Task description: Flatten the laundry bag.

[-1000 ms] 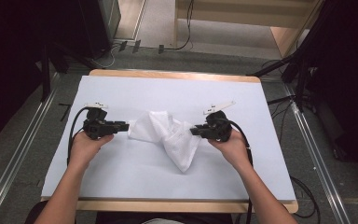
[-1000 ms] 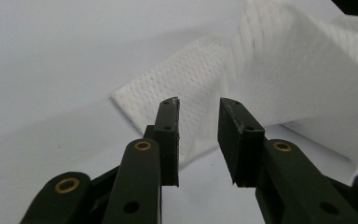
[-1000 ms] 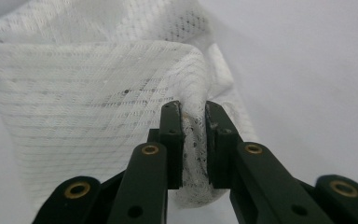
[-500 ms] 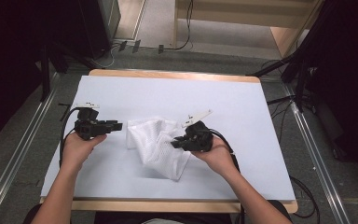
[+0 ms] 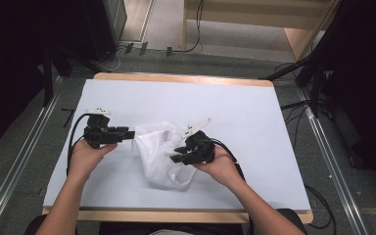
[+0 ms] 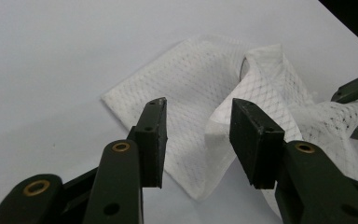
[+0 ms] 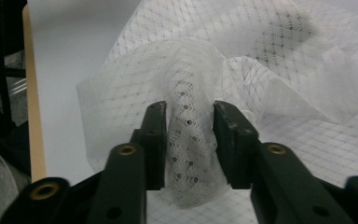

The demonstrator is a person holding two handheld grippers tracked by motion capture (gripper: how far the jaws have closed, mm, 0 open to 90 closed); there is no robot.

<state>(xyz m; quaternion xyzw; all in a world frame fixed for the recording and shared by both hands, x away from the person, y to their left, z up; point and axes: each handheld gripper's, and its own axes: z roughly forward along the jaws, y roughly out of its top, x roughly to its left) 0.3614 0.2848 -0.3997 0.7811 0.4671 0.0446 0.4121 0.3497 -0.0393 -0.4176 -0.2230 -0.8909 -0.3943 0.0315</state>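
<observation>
A white mesh cloth [image 5: 152, 155] lies crumpled in the middle of the table. My left gripper [image 5: 132, 133] points right at the cloth's left edge. In the left gripper view, the left gripper [image 6: 199, 105] has just been opening, and its jaws stand apart above the cloth [image 6: 200, 70] with nothing pressed between them. My right gripper [image 5: 176, 154] reaches into the cloth from the right. Its jaws have just been opening too. In the right gripper view, a raised fold [image 7: 186, 84] of the cloth stands loosely between the jaws of the right gripper [image 7: 189, 106].
The table [image 5: 254, 112] has a white cover and a wooden rim [image 5: 181, 78]. Cables trail from both grippers across the cover. Dark furniture and cables stand on the grey floor beyond the far edge, and metal rails run along both sides.
My right gripper has moved left and toward the near edge, dragging the cloth's right side over into a heap, and its jaws now stand wider. The left gripper has stayed put.
</observation>
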